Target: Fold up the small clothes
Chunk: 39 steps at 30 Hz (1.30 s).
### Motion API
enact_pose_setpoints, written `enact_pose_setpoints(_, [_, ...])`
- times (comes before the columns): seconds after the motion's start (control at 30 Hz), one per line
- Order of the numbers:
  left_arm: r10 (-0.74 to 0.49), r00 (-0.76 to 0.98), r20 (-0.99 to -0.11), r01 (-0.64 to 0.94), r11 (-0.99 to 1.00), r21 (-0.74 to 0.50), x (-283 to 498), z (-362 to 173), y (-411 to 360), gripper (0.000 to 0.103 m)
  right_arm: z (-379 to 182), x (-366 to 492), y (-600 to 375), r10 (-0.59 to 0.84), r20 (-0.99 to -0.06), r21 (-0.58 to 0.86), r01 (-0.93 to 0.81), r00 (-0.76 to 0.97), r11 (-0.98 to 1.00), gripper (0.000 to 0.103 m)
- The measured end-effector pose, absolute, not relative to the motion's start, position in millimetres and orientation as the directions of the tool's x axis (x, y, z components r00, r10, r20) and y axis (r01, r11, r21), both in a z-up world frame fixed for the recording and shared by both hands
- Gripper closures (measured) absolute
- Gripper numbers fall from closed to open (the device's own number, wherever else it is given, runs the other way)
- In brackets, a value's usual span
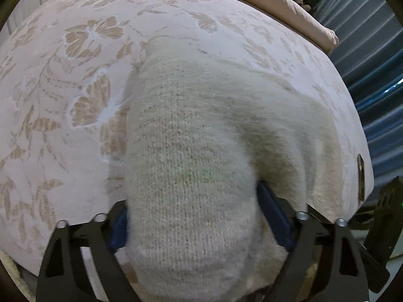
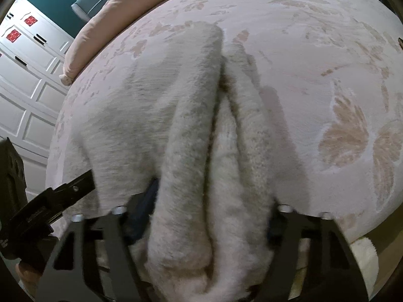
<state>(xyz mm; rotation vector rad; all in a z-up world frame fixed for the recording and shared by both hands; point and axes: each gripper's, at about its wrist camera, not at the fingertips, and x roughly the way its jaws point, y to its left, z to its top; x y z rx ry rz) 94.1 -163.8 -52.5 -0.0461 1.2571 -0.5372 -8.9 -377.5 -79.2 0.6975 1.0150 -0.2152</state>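
Note:
A cream knitted garment [image 1: 191,136] lies on a pink bedspread with a tan flower pattern [image 1: 63,100]. My left gripper [image 1: 194,216] is shut on a bunched fold of the garment, which fills the gap between its blue pads. In the right wrist view the same fuzzy garment [image 2: 191,130] is gathered in long folds. My right gripper [image 2: 211,219] is shut on those folds near the bed's front edge. The other gripper [image 2: 50,201] shows at the left of the right wrist view, close to the garment's edge.
A peach pillow or rolled blanket [image 1: 289,2] lies along the far edge of the bed. White panelled cupboard doors [image 2: 25,88] stand beyond the bed in the right wrist view. Blue slatted panels [image 1: 372,75] are at the right in the left wrist view.

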Motion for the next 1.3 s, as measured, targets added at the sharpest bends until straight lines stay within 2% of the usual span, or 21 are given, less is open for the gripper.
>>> enact_pose_setpoints(0.07, [-0.435, 0.185, -0.881, 0.373, 0.861, -0.347, 93, -42, -160, 0.045, -70, -11, -373, 0.136, -0.835, 0.426, 0.471, 0.533, 0.772, 0.063])
enact_pose_setpoints(0.17, [-0.482, 0.177, -0.858, 0.397, 0.833, -0.386, 89, -23, -152, 0.058, -46, -21, -364, 0.13, -0.801, 0.454, 0.451, 0.584, 0.768, 0.066])
enact_pose_setpoints(0.47, [-0.649, 0.236, -0.724, 0.538, 0.707, -0.459, 54, 83, -115, 0.063, 57, -69, -316, 0.077, -0.674, 0.46, 0.336, 0.734, 0.822, 0.067])
enact_pose_setpoints(0.63, [-0.74, 0.337, -0.582, 0.603, 0.644, -0.47, 49, 161, -78, 0.063, 138, -74, -288, 0.037, -0.526, 0.429, 0.228, 0.849, 0.874, 0.067])
enact_pose_setpoints(0.73, [-0.775, 0.416, -0.475, 0.642, 0.62, -0.45, 56, 215, -44, 0.063, 182, -63, -275, 0.07, -0.414, 0.435, 0.129, 0.908, 0.891, 0.066])
enact_pose_setpoints(0.83, [-0.765, 0.492, -0.415, 0.649, 0.64, -0.411, 74, 245, -16, 0.061, 205, -36, -264, 0.114, -0.341, 0.446, 0.054, 0.933, 0.894, 0.063])
enact_pose_setpoints(0.9, [-0.736, 0.528, -0.425, 0.615, 0.676, -0.406, 95, 239, 1, 0.057, 194, -2, -258, 0.129, -0.374, 0.447, 0.056, 0.918, 0.893, 0.056])
enact_pose_setpoints(0.97, [-0.682, 0.546, -0.487, 0.558, 0.73, -0.396, 122, 212, 11, 0.048, 160, 34, -259, 0.168, -0.449, 0.481, 0.079, 0.878, 0.873, 0.046])
enact_pose_setpoints(1.0, [-0.635, 0.546, -0.547, 0.508, 0.77, -0.387, 140, 182, 15, 0.047, 128, 55, -259, 0.189, -0.514, 0.499, 0.113, 0.837, 0.859, 0.043])
enact_pose_setpoints(1.07, [-0.542, 0.528, -0.653, 0.421, 0.835, -0.353, 162, 127, 23, 0.049, 66, 82, -253, 0.171, -0.665, 0.458, 0.216, 0.727, 0.863, 0.044])
enact_pose_setpoints(1.1, [-0.49, 0.492, -0.72, 0.356, 0.867, -0.348, 172, 81, 34, 0.049, 32, 87, -248, 0.131, -0.741, 0.403, 0.279, 0.659, 0.871, 0.045])
enact_pose_setpoints(1.13, [-0.456, 0.458, -0.763, 0.301, 0.887, -0.35, 175, 52, 45, 0.049, 6, 84, -243, 0.119, -0.783, 0.375, 0.31, 0.611, 0.874, 0.047])
enact_pose_setpoints(1.17, [-0.448, 0.439, -0.779, 0.261, 0.893, -0.366, 173, 36, 56, 0.05, -14, 74, -237, 0.121, -0.808, 0.367, 0.33, 0.577, 0.87, 0.047])
enact_pose_setpoints(1.2, [-0.476, 0.411, -0.778, 0.195, 0.879, -0.435, 167, 12, 79, 0.05, -25, 63, -233, 0.139, -0.814, 0.38, 0.335, 0.564, 0.862, 0.047])
enact_pose_setpoints(1.3, [-0.568, 0.403, -0.718, 0.05, 0.797, -0.602, 155, -11, 122, 0.05, -31, 40, -225, 0.156, -0.817, 0.381, 0.315, 0.555, 0.869, 0.045])
